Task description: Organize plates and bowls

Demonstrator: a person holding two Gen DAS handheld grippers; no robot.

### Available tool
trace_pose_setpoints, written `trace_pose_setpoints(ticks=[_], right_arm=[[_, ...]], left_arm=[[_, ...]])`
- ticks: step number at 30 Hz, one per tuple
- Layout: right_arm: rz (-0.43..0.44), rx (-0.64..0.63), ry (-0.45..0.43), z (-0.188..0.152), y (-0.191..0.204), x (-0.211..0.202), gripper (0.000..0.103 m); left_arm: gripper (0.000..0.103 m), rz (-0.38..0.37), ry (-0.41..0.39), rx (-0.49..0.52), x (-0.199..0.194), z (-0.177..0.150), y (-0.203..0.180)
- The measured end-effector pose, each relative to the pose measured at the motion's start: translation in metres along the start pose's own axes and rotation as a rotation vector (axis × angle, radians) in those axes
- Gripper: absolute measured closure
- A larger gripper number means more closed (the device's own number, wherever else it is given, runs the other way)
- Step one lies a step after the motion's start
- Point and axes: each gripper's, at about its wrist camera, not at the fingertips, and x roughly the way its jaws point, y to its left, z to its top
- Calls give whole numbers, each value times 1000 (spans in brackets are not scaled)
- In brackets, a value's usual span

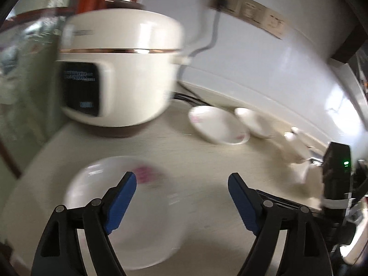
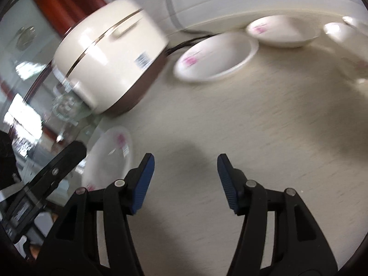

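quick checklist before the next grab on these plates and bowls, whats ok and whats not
1. Left gripper open, nothing between its jaws: ok.
2. Right gripper open and empty: ok.
3. Near plate lying flat on the counter: ok.
4. Rice cooker standing apart from that plate: ok.
5. Far dishes beside the wall, count and stacking: cannot tell, blurred.

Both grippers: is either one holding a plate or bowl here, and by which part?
Nothing is held. The left gripper hangs open over a plate lying on the counter; the right gripper is open over bare counter.
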Motion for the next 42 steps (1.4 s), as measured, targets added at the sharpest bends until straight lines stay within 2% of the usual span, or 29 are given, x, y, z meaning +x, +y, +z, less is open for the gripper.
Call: trace_pose_setpoints(ticks=[3, 6, 9, 13, 17, 22, 23, 24, 25, 26, 29, 34, 38, 40, 42], right_arm=[[-32, 67, -25, 16, -27, -1, 42], [-54, 105, -67, 36, -46, 5, 42], [-65, 139, -118, 52, -57, 10, 42], [-76, 165, -163, 70, -61, 18, 42], [-77, 171, -169, 93, -66, 39, 42], [-87, 159, -120, 117, -62, 71, 42], [-103, 138, -115, 121, -59, 75, 45], [-130, 102, -104, 123, -55, 79, 60], [-155, 79, -93, 121, -52, 81, 69], [-190, 57, -87, 120, -49, 82, 83], [-154, 52, -65, 108, -52, 76, 84], [-254, 39, -91, 85, -56, 51, 89], [-305, 38, -144, 62, -65, 20, 89], [-300, 53, -148, 55, -70, 6, 84], [-269, 109, -119, 49, -79, -1, 69]], left_arm=[[19, -28, -8, -42, 23, 16, -22], [19, -3, -7, -145, 53, 33, -31], [19, 36, -17, -260, 80, 52, -29], [19, 94, 10, -318, 122, 75, -28], [19, 88, 19, -384, 148, 76, -11], [19, 87, 31, -362, 160, 74, -2], [19, 88, 41, -362, 164, 74, -1], [19, 93, 46, -364, 167, 74, 0], [19, 101, 47, -366, 168, 74, 1], [19, 107, 48, -367, 168, 74, 3], [19, 121, 48, -361, 166, 74, 6], [20, 125, 79, -278, 159, 66, -7], [20, 89, 144, -217, 160, 55, -25], [20, 84, 166, -173, 160, 50, -35], [20, 70, 182, -145, 158, 45, -41]])
